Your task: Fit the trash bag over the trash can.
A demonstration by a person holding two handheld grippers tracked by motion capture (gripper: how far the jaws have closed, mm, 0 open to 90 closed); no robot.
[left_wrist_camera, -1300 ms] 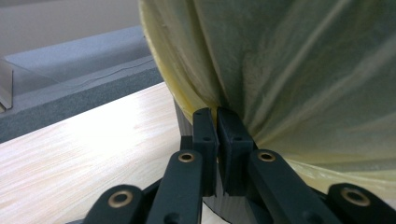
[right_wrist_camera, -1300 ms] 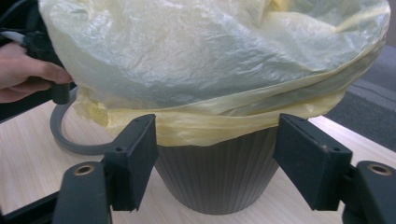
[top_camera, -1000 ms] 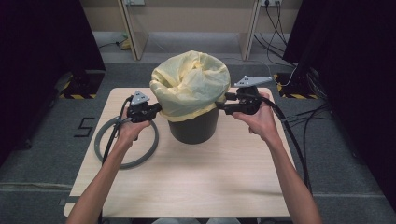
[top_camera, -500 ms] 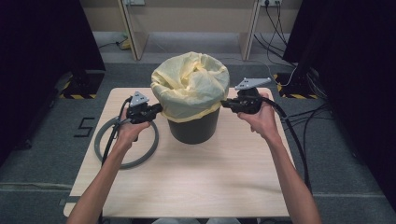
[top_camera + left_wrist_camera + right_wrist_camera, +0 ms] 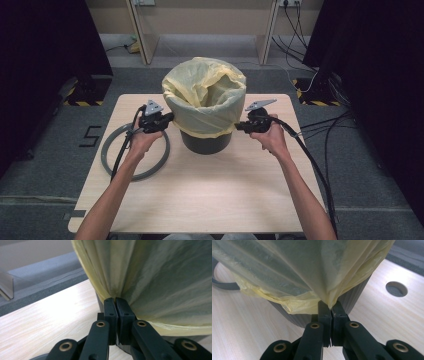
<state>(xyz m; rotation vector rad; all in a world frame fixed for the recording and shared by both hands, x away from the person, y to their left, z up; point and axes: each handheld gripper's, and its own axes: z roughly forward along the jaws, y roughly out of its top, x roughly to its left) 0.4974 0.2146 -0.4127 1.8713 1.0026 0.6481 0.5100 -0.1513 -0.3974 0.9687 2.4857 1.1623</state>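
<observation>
A dark grey bin (image 5: 205,141) stands in the middle of the wooden table (image 5: 210,200), with a yellow bag (image 5: 205,97) draped over its rim and its mouth open upward. My left gripper (image 5: 168,119) is shut on a fold of the bag's left side; in the left gripper view its jaws (image 5: 115,300) pinch the yellow film (image 5: 162,277). At the bin's right side my right gripper (image 5: 240,126) is shut on the bag's hem; in the right gripper view its jaws (image 5: 330,304) clamp the bag (image 5: 287,265) just in front of the ribbed bin wall (image 5: 354,297).
A grey ring (image 5: 135,150) lies flat on the table under my left hand, left of the bin. A round hole (image 5: 396,288) is cut in the tabletop beyond the bin. Cables trail from both grippers off the table's sides.
My right hand has sunk beside the bin, drawing the bag's right edge down. The bag's top, bunched over the bin before, now stands open. The left hand stayed put.
</observation>
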